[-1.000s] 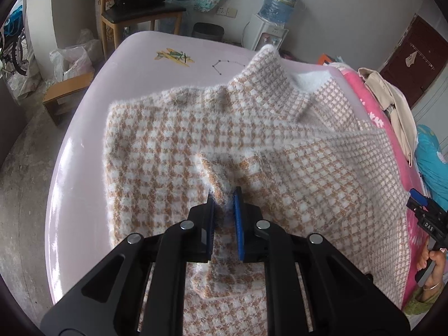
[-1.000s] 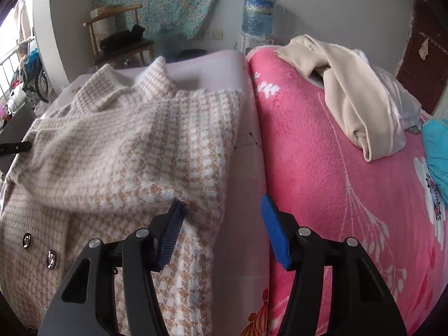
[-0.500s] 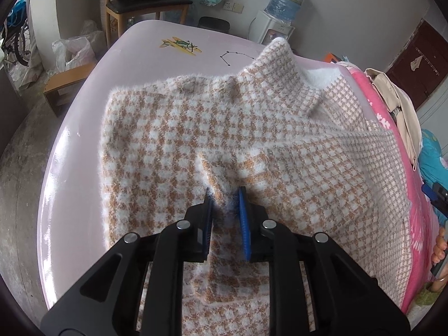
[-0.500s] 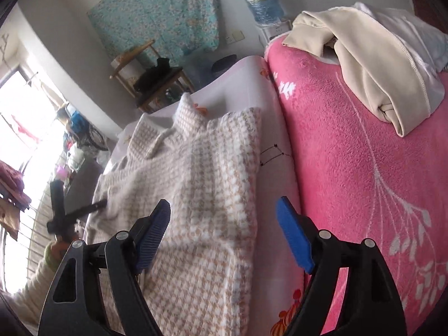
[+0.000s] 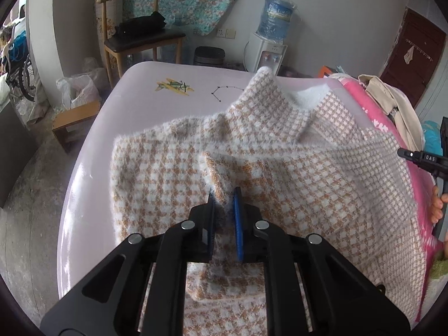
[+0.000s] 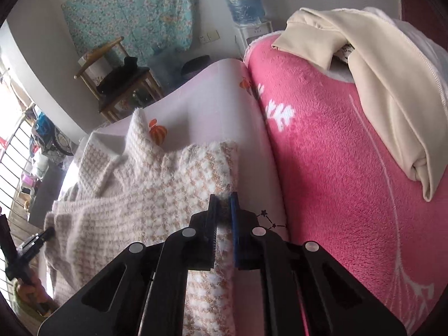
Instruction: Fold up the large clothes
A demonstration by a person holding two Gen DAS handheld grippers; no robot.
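Pale pink bedsheet (image 5: 92,168) covers the bed, with a bright pink fleece blanket (image 6: 336,168) at its 3 o'clock side. On the sheet lies a fuzzy tan-and-white houndstooth coat (image 5: 280,154), collar toward 12 o'clock. The left tongs (image 5: 224,198) are clenched on a raised fold near the coat's middle. The right tongs (image 6: 222,201) are clenched on the coat's edge beside the blanket. A cream garment (image 6: 378,78) is heaped on the blanket at 1 o'clock.

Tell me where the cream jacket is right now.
The cream jacket lies crumpled on the fuzzy pink blanket, upper right in the right wrist view, well right of the fluffy checked coat.
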